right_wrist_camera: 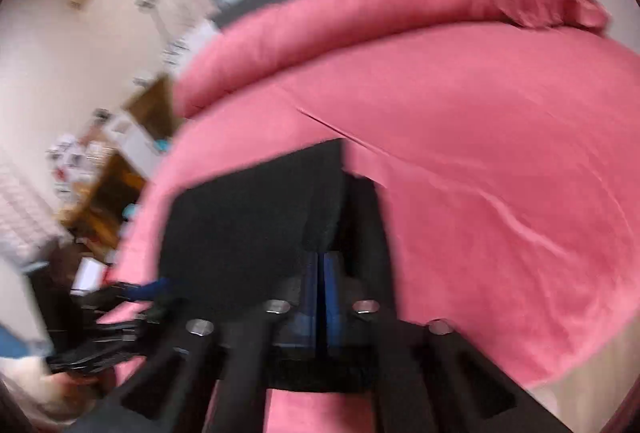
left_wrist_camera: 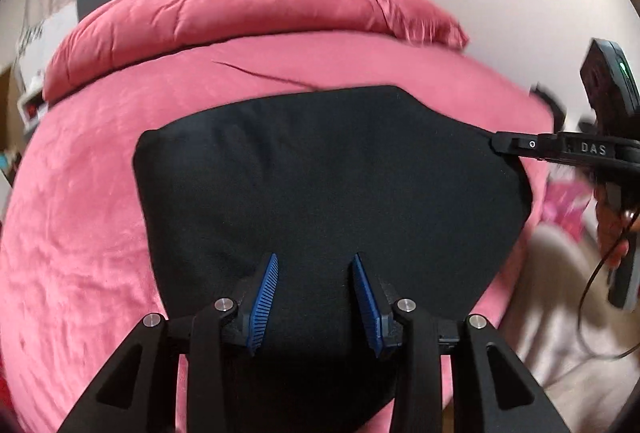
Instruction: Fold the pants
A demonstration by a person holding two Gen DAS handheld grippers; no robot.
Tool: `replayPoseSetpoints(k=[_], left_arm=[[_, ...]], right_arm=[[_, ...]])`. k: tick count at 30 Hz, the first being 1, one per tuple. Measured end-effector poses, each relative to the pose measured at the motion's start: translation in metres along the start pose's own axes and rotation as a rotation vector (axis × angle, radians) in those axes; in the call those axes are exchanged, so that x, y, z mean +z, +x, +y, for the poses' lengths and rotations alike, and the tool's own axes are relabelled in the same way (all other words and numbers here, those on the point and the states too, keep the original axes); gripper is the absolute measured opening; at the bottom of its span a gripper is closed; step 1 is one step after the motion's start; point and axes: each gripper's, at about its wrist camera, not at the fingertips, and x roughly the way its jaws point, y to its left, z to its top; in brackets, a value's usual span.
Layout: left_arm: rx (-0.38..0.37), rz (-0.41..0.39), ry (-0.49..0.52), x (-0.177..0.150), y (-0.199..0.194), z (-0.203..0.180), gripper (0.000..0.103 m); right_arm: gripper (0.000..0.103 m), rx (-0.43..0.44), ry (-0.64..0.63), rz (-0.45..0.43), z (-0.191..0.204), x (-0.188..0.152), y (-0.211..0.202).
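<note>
while the black pants (left_wrist_camera: 320, 185) lie spread on the pink bed (left_wrist_camera: 80, 233), the left tongs (left_wrist_camera: 315, 297) hang over their near part with blue pads (left_wrist_camera: 264, 297) apart and nothing pressed between them. at three o'clock in the left wrist view the right tongs (left_wrist_camera: 500, 144) are closed on the pants' edge, pulling it to a point. in the blurred right wrist view their pads (right_wrist_camera: 319, 281) sit together, black cloth around them. a rolled pink duvet (left_wrist_camera: 240, 13) lies at twelve o'clock.
</note>
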Motion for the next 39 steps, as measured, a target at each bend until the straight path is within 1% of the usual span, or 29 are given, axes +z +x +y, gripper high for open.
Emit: replayPoseSetpoints(k=[3, 5, 6, 8, 9, 10, 11, 12, 14, 15, 16, 17, 18, 19, 20, 21, 22, 23, 24, 26, 28, 29, 30, 31, 33, 35, 37, 38, 39], left_arm=[[0.004, -0.002, 0.029, -0.002, -0.002, -0.007, 0.043], [-0.010, -0.002, 0.019, -0.003, -0.009, -0.005, 0.043], [-0.024, -0.013, 0.001, -0.002, -0.015, -0.004, 0.043], [-0.042, -0.042, -0.054, -0.001, -0.026, 0.006, 0.043], [-0.032, -0.056, -0.074, 0.000, -0.030, 0.011, 0.043], [-0.017, -0.072, -0.095, 0.000, -0.034, 0.016, 0.043], [-0.009, -0.084, -0.115, 0.002, -0.036, 0.022, 0.043], [-0.008, -0.087, -0.133, 0.004, -0.037, 0.027, 0.043], [0.015, -0.069, -0.171, 0.009, -0.031, 0.040, 0.043], [0.026, -0.057, -0.180, 0.011, -0.028, 0.044, 0.043], [0.035, -0.049, -0.179, 0.010, -0.024, 0.045, 0.043], [0.045, -0.039, -0.166, 0.009, -0.020, 0.045, 0.043], [0.055, -0.025, -0.144, 0.009, -0.016, 0.043, 0.044], [0.062, -0.020, -0.122, 0.009, -0.012, 0.040, 0.048], [0.072, -0.022, -0.088, 0.006, -0.010, 0.034, 0.051], [0.079, -0.020, -0.060, 0.005, -0.009, 0.029, 0.056], [0.079, -0.015, -0.042, 0.005, -0.007, 0.025, 0.056], [0.061, -0.019, -0.032, 0.006, -0.008, 0.020, 0.056], [0.030, -0.026, -0.030, 0.008, -0.009, 0.015, 0.056], [-0.016, -0.025, -0.023, 0.011, -0.008, 0.004, 0.056], [0.005, -0.016, 0.017, 0.013, -0.001, -0.005, 0.056], [0.021, -0.005, 0.036, 0.013, 0.004, -0.009, 0.056], [0.028, 0.009, 0.048, 0.013, 0.010, -0.011, 0.057], [0.032, 0.015, 0.060, 0.012, 0.014, -0.013, 0.060], [0.036, 0.014, 0.082, 0.010, 0.016, -0.016, 0.060], [0.022, 0.030, 0.075, 0.010, 0.008, -0.015, 0.060], [-0.025, 0.049, 0.037, 0.012, -0.001, -0.010, 0.060], [-0.045, 0.048, 0.010, 0.015, -0.008, -0.004, 0.060], [-0.050, 0.030, -0.017, 0.019, -0.016, 0.001, 0.060]], right_arm=[[0.004, 0.008, 0.096, 0.047, -0.019, -0.013, 0.018], [0.006, 0.051, 0.131, 0.024, -0.018, -0.011, 0.013], [0.006, 0.049, 0.122, 0.001, -0.014, -0.006, 0.006], [0.010, -0.003, 0.077, -0.055, -0.002, 0.004, -0.005], [0.017, -0.013, 0.048, -0.084, 0.003, 0.009, -0.012], [0.034, -0.014, 0.016, -0.110, 0.011, 0.014, -0.017], [0.046, -0.017, -0.018, -0.123, 0.016, 0.020, -0.021], [0.064, -0.012, -0.046, -0.122, 0.022, 0.024, -0.021], [0.064, -0.016, -0.091, -0.088, 0.028, 0.031, -0.007], [0.064, -0.022, -0.088, -0.055, 0.028, 0.033, 0.005], [0.061, -0.011, -0.063, -0.005, 0.023, 0.036, 0.022], [0.058, -0.002, -0.039, 0.024, 0.018, 0.035, 0.033], [0.051, -0.004, -0.019, 0.049, 0.013, 0.035, 0.042], [0.035, -0.016, -0.007, 0.077, 0.010, 0.032, 0.053], [0.023, -0.026, -0.005, 0.103, 0.008, 0.028, 0.061], [0.019, -0.026, 0.000, 0.112, 0.008, 0.023, 0.063], [0.011, -0.010, 0.003, 0.096, 0.009, 0.021, 0.059], [0.009, -0.013, 0.004, 0.079, 0.009, 0.021, 0.053], [0.004, -0.019, 0.008, 0.058, 0.010, 0.021, 0.045], [0.003, -0.024, 0.036, 0.010, 0.007, 0.023, 0.028], [0.003, -0.028, 0.040, -0.016, 0.004, 0.024, 0.016], [0.003, -0.063, 0.026, -0.015, 0.004, 0.022, 0.016], [0.003, -0.088, 0.018, -0.002, 0.004, 0.021, 0.021], [0.003, -0.119, 0.020, 0.038, -0.001, 0.016, 0.031], [0.004, -0.155, 0.031, 0.085, -0.007, 0.006, 0.044], [0.006, -0.166, 0.014, 0.070, -0.004, 0.005, 0.042], [0.013, -0.177, -0.003, 0.054, 0.002, 0.012, 0.031], [0.013, -0.183, -0.009, 0.032, 0.005, 0.017, 0.022], [0.013, -0.166, -0.017, 0.000, 0.008, 0.021, 0.013]])
